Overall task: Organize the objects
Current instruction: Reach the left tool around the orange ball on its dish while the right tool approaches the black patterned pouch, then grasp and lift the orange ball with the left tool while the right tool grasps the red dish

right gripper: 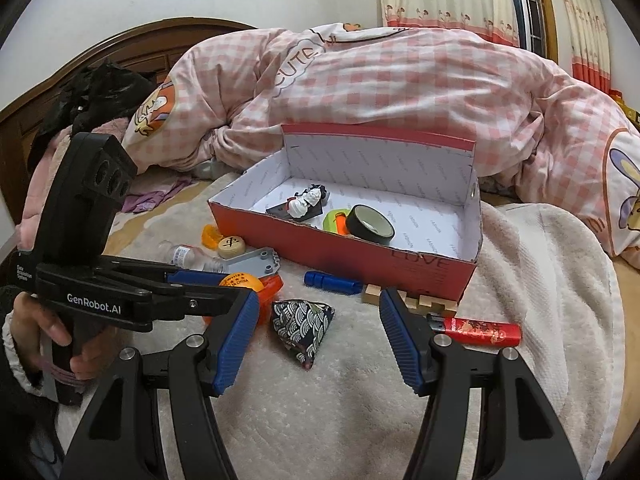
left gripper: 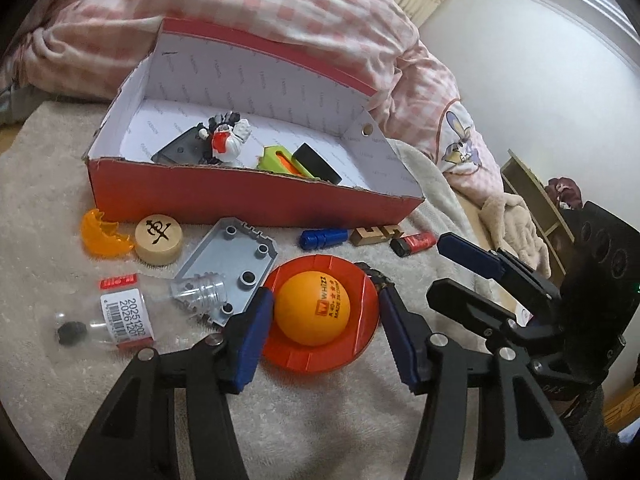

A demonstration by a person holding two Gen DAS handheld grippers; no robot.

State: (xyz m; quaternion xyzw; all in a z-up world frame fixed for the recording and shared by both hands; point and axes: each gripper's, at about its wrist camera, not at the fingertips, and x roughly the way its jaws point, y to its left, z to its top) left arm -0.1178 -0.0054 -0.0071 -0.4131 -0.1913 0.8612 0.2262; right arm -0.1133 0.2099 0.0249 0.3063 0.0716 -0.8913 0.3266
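— Two blue pads of the left gripper (left gripper: pixel 320 320) are seen in the left wrist view, and between them an orange ball (left gripper: pixel 313 304) is seated in a red dish (left gripper: pixel 360 344). Is it clamped?

— No clamping is shown. The ball is flanked on both sides, yet a gap is left at each pad, so the jaws are judged released around it.

— And what is placed beyond the fingertips?

— A red box (left gripper: pixel 240 196) is set straight ahead, with a white figure (left gripper: pixel 229 142) and a green piece (left gripper: pixel 274 160) kept inside. Left of the jaws, a grey plate (left gripper: pixel 228 260), a clear bottle (left gripper: pixel 120 312) and a wooden disc (left gripper: pixel 159 238) are laid on the blanket (left gripper: pixel 320 412).

— Then the right wrist view?

— The right gripper (right gripper: pixel 316 320) is held with its jaws parted – nothing is gripped. A patterned pouch (right gripper: pixel 304 330) is found just inside the left pad, untouched. A red lighter (right gripper: pixel 476 330) is laid just outside the right pad, a blue cylinder (right gripper: pixel 332 282) ahead. The left gripper is seen at the left, carried in a hand (right gripper: pixel 52 336).
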